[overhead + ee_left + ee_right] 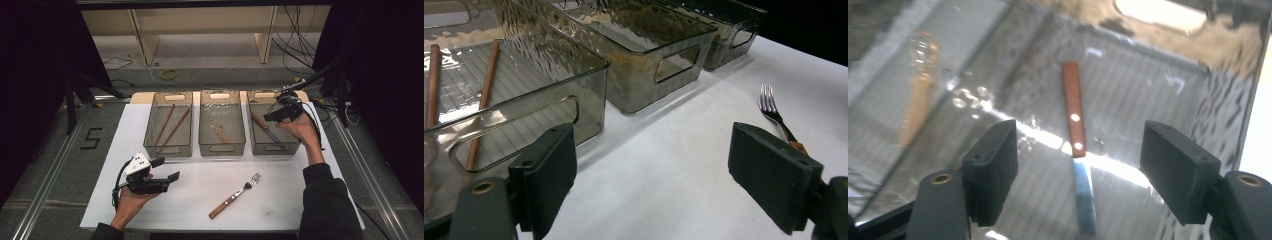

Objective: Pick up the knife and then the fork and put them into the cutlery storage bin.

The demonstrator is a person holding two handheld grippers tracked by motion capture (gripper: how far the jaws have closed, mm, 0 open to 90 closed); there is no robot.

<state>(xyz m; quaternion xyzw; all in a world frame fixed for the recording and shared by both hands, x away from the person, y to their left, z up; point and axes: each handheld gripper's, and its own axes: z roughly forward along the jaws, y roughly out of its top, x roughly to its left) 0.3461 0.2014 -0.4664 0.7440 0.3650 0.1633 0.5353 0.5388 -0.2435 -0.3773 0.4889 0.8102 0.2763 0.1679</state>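
Observation:
A knife (1074,118) with a brown wooden handle lies flat on the floor of the right-hand clear bin (296,146). My right gripper (271,117) hovers above that bin, and in the right gripper view it (1078,172) stands open, looking down on the knife with the pads apart from it. A fork (235,196) with a wooden handle rests on the white table front of centre. My left gripper (167,169) is held low at the front left, open and empty (654,170), with the fork (774,112) off to its right.
Three clear grey bins stand in a row at the back. The left bin (168,150) holds two brown chopsticks (170,125). The middle bin (222,148) holds a pale wooden spoon (220,132). Cables and shelving lie beyond the table (125,130).

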